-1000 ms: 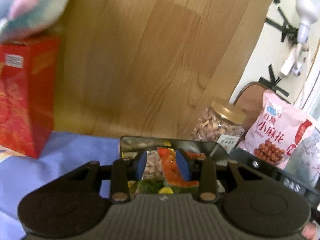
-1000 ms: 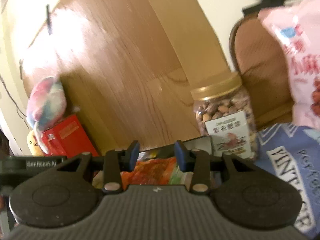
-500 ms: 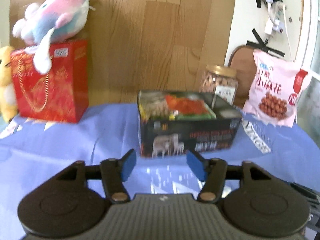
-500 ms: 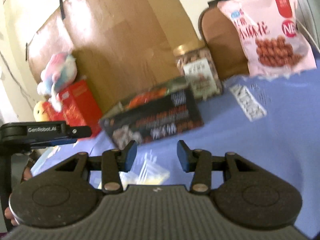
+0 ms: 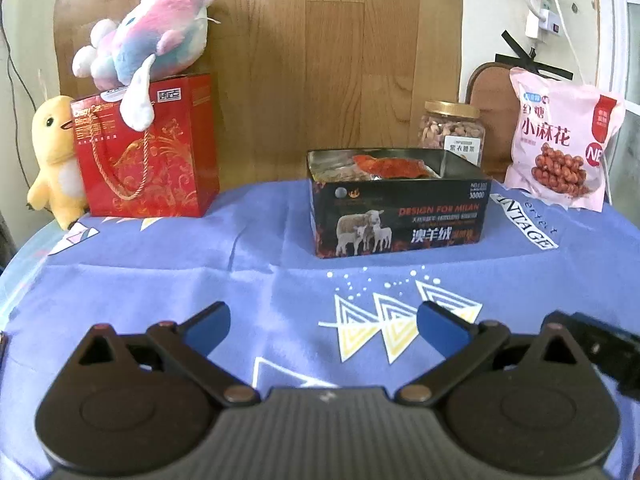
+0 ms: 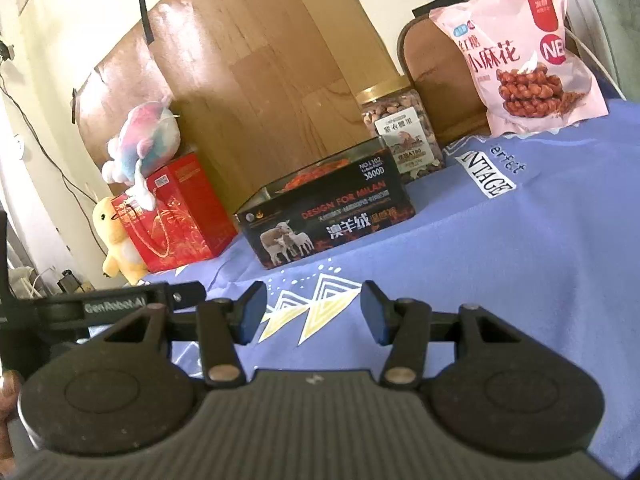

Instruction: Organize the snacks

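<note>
Having backed off from the tin (image 5: pixel 398 208), both the left gripper (image 5: pixel 323 322) and right gripper (image 6: pixel 313 312) hover with jaws wide and empty, snacks in the tin at 12 o'clock, suggesting packing is done.

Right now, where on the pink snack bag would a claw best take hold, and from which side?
Probably the crimped top seam of the pink snack bag, approached from above or the front. The bag stands upright, leaning back against the brown chair back; the seam is flat and thin, while the bulging body would likely crush its contents. The right claw is open.
</note>
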Motion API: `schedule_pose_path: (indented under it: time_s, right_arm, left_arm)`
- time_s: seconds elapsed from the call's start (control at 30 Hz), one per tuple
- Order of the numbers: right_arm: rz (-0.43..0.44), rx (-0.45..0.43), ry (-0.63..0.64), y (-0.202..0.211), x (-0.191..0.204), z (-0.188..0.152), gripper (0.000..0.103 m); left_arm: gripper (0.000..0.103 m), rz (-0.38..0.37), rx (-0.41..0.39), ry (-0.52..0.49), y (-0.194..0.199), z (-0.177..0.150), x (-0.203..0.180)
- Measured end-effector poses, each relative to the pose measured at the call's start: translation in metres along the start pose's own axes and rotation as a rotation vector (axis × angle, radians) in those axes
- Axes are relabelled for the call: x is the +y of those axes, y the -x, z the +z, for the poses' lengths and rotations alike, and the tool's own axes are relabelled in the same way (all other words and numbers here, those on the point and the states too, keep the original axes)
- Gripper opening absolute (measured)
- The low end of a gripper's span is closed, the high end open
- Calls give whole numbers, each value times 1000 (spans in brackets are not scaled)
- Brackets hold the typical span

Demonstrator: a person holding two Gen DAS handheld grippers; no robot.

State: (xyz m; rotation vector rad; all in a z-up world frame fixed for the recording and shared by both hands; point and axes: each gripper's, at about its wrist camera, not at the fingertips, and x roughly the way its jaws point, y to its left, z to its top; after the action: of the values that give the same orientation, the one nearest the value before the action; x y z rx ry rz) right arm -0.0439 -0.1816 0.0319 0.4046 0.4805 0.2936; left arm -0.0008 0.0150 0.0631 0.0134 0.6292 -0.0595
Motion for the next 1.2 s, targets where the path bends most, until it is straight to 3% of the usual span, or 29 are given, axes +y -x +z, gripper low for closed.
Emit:
schedule_pose_path:
  time_s: [0.1,0.37,0.6,0.83,1.2]
  right_arm:
    - [-6,-15,-2,5,2,1,63]
    - [-24,-48,3,12,5,0,66]
    - [-33,-51,-8,12,5,-1,68]
    - [-39,-62,-18,14,4,-1,70]
    - [-42,-51,-24,12,5,-2,71]
  left_arm:
    - [103,13,-3,-7,4,-2,-1]
    - [103,25,-17,-5,11,-6,-1]
    - [103,118,-123,-29,25,-9,-3]
    - [103,277,-299,-103,48,-11,-16]
    - [103,228,-193,-60,44,-8,-6]
